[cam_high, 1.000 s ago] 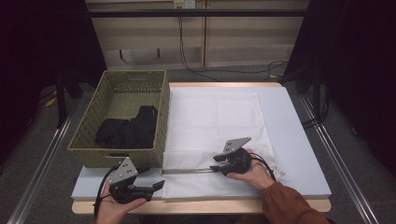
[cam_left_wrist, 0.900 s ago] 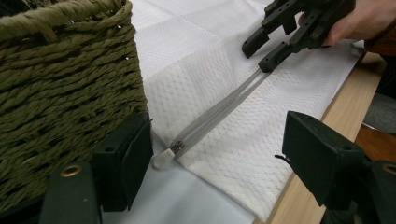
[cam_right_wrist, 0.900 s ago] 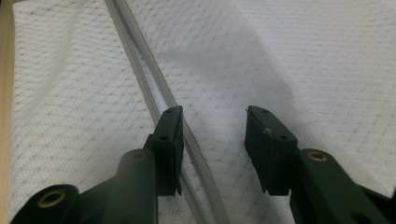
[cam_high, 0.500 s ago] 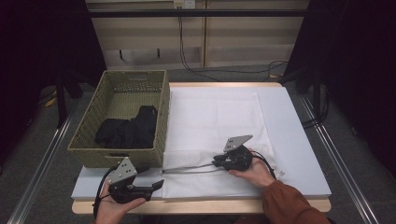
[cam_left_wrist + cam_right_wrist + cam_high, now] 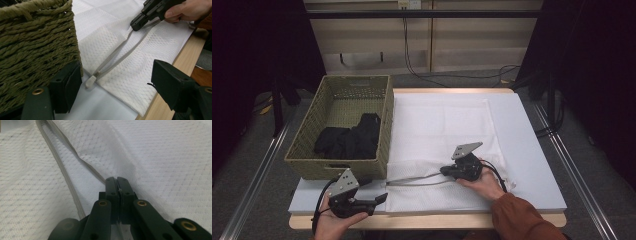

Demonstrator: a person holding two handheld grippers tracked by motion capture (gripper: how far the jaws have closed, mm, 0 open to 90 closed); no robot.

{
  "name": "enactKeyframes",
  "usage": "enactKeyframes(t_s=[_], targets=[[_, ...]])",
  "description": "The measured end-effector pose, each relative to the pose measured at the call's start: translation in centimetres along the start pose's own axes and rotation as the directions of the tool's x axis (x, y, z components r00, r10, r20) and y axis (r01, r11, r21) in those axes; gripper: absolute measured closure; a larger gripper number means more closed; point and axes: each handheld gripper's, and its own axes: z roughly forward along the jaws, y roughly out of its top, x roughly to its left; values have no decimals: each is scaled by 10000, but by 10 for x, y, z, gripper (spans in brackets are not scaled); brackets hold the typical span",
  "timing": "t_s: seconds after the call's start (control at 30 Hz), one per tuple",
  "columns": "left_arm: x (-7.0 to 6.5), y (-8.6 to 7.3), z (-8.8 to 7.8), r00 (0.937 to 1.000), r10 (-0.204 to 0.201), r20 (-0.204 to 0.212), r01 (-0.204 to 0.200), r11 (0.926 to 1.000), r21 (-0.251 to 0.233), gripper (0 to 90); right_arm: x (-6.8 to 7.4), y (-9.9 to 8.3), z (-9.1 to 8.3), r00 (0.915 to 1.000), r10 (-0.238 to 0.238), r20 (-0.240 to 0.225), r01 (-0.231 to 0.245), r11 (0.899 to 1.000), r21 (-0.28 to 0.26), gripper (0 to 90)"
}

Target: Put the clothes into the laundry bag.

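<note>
Right gripper [image 5: 451, 171] has just been closing and now clamps the upper zipper edge of the white mesh laundry bag [image 5: 439, 131] near the table's front edge, apparently to lift the opening; left gripper [image 5: 382, 198], jaws apart, waits by the zipper pull [image 5: 90, 81] at the basket's [image 5: 307, 150] front corner.

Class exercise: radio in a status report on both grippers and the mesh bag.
Right gripper shut on mesh bag zipper edge. Left gripper open, near zipper pull. Basket alongside, no obstruction.
</note>
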Motion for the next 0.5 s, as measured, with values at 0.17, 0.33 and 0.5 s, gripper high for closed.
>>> enactKeyframes(t_s=[0.17, 0.33, 0.5], targets=[[0, 0, 0, 10000, -24, 18, 24, 10000, -30, 240, 5, 2, -4, 9997, -214, -95, 212, 9995, -215, 887], [-1, 0, -1, 10000, 1, -11, -1, 10000, -21, 238, 5, 5, -10, 10000, -28, -66, 24, 9984, -566, 887], [0, 0, 0, 10000, -15, 31, 15, 10000, -41, 238, -1, 5, -9, 9998, 24, 174, -13, 9979, -652, 879]])
